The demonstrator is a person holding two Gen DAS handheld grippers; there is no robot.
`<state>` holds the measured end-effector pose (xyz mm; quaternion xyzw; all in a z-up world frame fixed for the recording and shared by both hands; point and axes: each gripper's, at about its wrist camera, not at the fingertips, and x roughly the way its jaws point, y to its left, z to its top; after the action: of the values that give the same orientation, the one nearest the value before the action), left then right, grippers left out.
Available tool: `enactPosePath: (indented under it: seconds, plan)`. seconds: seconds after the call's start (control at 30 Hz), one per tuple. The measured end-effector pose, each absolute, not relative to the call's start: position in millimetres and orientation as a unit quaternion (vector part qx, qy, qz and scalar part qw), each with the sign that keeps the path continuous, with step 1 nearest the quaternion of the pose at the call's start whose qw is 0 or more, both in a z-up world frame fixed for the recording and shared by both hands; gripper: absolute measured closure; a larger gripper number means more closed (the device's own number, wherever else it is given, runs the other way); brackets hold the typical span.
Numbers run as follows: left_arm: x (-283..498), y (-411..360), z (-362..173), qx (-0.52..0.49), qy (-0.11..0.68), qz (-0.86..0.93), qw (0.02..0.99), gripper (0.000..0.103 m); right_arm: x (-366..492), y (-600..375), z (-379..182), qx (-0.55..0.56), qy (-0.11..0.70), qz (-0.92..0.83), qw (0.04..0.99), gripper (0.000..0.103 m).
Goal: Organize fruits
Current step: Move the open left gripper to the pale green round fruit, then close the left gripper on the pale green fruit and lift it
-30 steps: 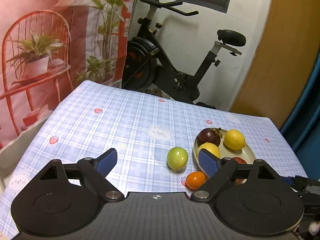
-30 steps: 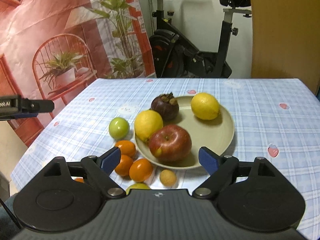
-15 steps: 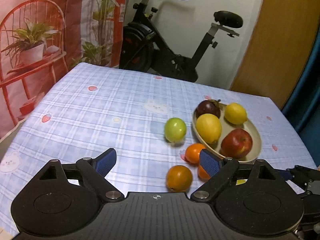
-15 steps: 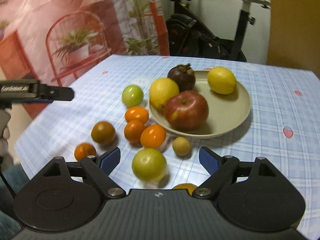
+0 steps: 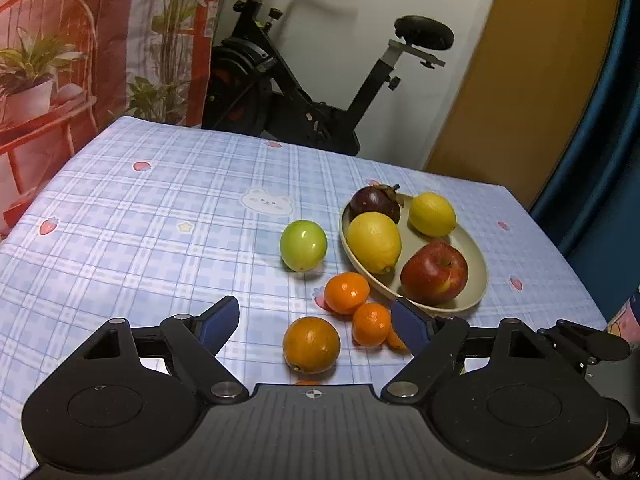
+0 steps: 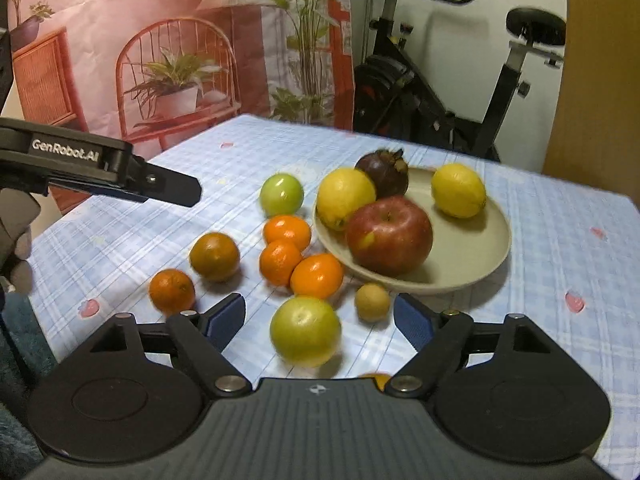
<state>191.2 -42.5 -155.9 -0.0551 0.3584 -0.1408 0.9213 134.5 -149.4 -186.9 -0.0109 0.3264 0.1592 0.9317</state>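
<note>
Blue-padded fingers of the left gripper (image 5: 316,322) stand wide apart and hold nothing; they hover above the checked tablecloth (image 5: 160,216) with a large orange (image 5: 311,345) lying between and just ahead of them. The right gripper (image 6: 319,318) is spread just as wide and is also empty, and a yellow-green fruit (image 6: 305,336) sits between its fingertips without touching either pad.

Ahead and to the right of both grippers stands a beige plate (image 6: 476,248). In it lie a red apple (image 6: 389,235) at the near side, a lemon (image 6: 345,197) against the left rim, a second lemon (image 6: 458,189) at the far right, and a dark mangosteen (image 6: 382,173) at the back, touching the first lemon.

On the cloth left of the plate, three small oranges (image 6: 286,233) cluster together, with a green apple (image 6: 281,194) just beyond them. Further left of the right gripper lie a dull brownish orange (image 6: 214,257) and another orange (image 6: 172,290). A small tan fruit (image 6: 372,302) rests just beside the plate's near rim.

The left gripper's body shows at the left edge of the right wrist view, held level and pointing over the table, well apart from the fruit.
</note>
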Motion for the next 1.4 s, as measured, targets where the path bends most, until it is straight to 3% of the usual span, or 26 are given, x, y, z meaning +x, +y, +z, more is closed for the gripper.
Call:
enactPosePath:
  seconds: [0.1,0.27,0.5,0.57,0.7,0.77,0.87,1.4]
  plan:
    - [193,-46,-157,-0.051,0.364,-0.146,0.919,0.018,140,-150,-189,-0.013,0.346,0.162,0.924,0.018]
    - [197,-54,-159,-0.042,0.382,-0.165,0.909,0.018,145,-158,-190,0.003,0.354,0.164,0.921,0.005]
    - [198,-70,-164,-0.020,0.397,-0.190,0.898,0.018,148,-163,-195,0.010,0.362,0.147,0.920,0.004]
    - [197,-75,-166,-0.015,0.401,-0.200,0.894,0.021,147,-164,-197,0.009,0.362,0.156,0.919,0.009]
    - [199,-83,-172,-0.033,0.417,-0.240,0.876,0.052,144,-158,-198,-0.013,0.358,0.169,0.918,0.029]
    - [200,-87,-176,-0.041,0.426,-0.257,0.867,0.052,144,-156,-200,-0.017,0.359,0.180,0.916,0.040]
    - [202,-95,-180,-0.052,0.440,-0.279,0.852,0.052,145,-154,-203,-0.019,0.360,0.189,0.913,0.047]
    - [218,-110,-216,-0.079,0.487,-0.297,0.818,0.056,156,-156,-211,0.021,0.368,0.205,0.907,0.053]
